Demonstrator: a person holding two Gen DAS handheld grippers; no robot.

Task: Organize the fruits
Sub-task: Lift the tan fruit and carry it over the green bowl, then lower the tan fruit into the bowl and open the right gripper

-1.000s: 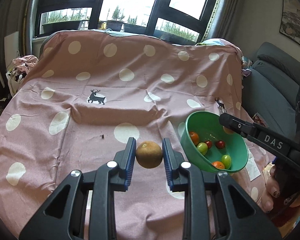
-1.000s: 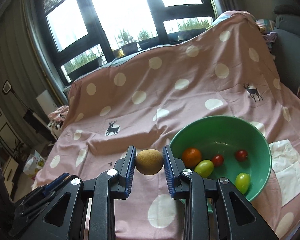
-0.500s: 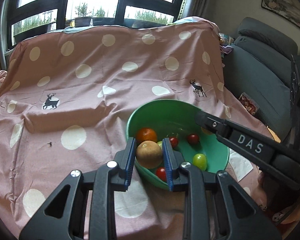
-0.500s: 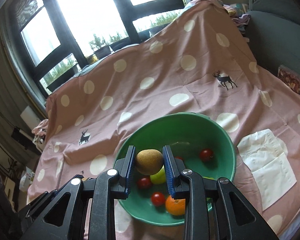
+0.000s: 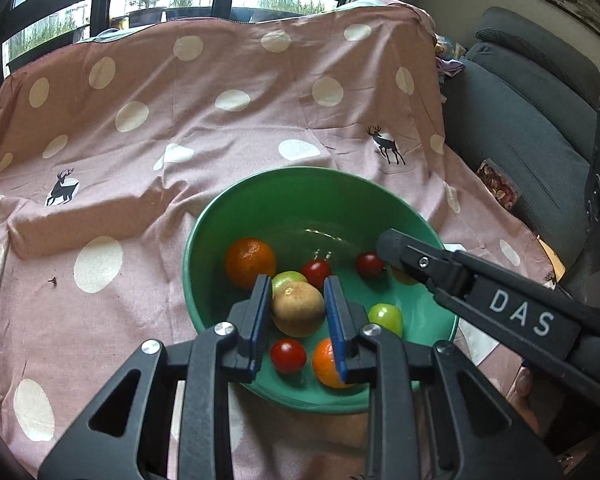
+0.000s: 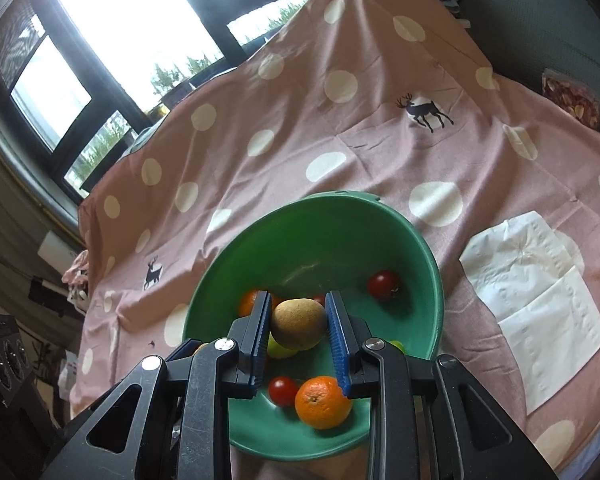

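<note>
A green bowl (image 5: 236,200) stands on the pink dotted cloth (image 5: 140,140) and holds two oranges (image 5: 250,262), red cherry tomatoes (image 5: 288,356) and green ones (image 5: 386,318). My left gripper (image 5: 298,308) is shut on a brown kiwi (image 5: 298,309), which hangs over the bowl's near left part. My right gripper (image 6: 298,322) is shut on a second kiwi (image 6: 298,323) above the same bowl (image 6: 434,276). In the left wrist view, one black finger (image 5: 416,258) of the right gripper reaches in over the bowl from the right.
White paper napkins (image 6: 540,312) lie on the cloth right of the bowl. A grey sofa (image 5: 540,128) stands to the right with a snack packet (image 5: 500,190) beside the cloth. Dark-framed windows (image 6: 140,20) are behind. Black equipment (image 6: 4,356) sits at the far left.
Both grippers have carried their kiwis from beside the bowl to over it and have come lower. The bowl now fills the middle of both views. Both grips have held.
</note>
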